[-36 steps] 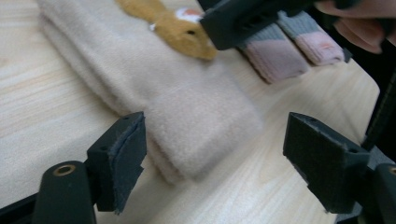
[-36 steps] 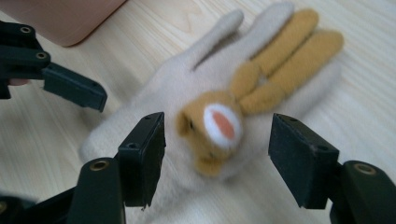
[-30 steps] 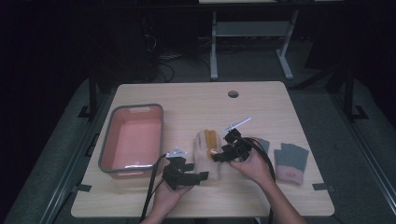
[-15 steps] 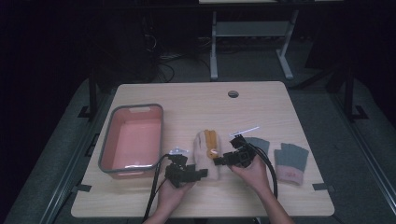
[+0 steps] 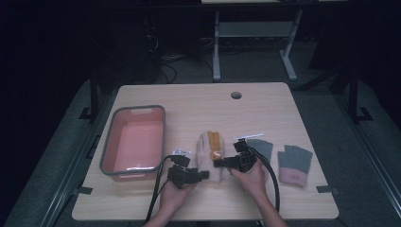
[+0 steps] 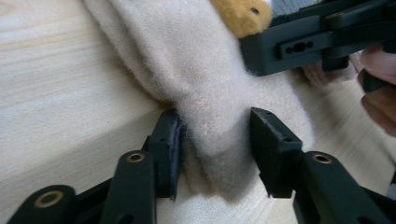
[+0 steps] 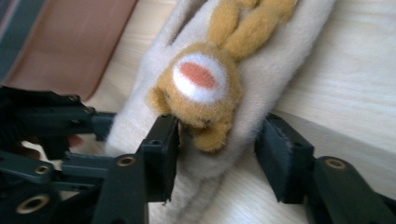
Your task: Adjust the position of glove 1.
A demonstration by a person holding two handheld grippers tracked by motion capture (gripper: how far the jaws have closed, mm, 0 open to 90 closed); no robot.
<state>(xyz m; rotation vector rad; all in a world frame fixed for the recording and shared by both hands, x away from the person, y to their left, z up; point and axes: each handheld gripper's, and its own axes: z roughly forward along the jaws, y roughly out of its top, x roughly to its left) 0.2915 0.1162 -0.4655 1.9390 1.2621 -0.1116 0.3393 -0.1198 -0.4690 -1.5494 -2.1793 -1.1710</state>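
Right gripper view: hand-held gripper apart around cream mitten, seemingly unlabelled.

Dim overhead view, dark surroundings, blurred close-ups

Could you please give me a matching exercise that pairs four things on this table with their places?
1. pink tub
2. cream glove
3. grey gloves
4. round hole

A. far edge of the table
B. right side
C. left side
D. middle, between both grippers

Pairs: 1-C, 2-D, 3-B, 4-A
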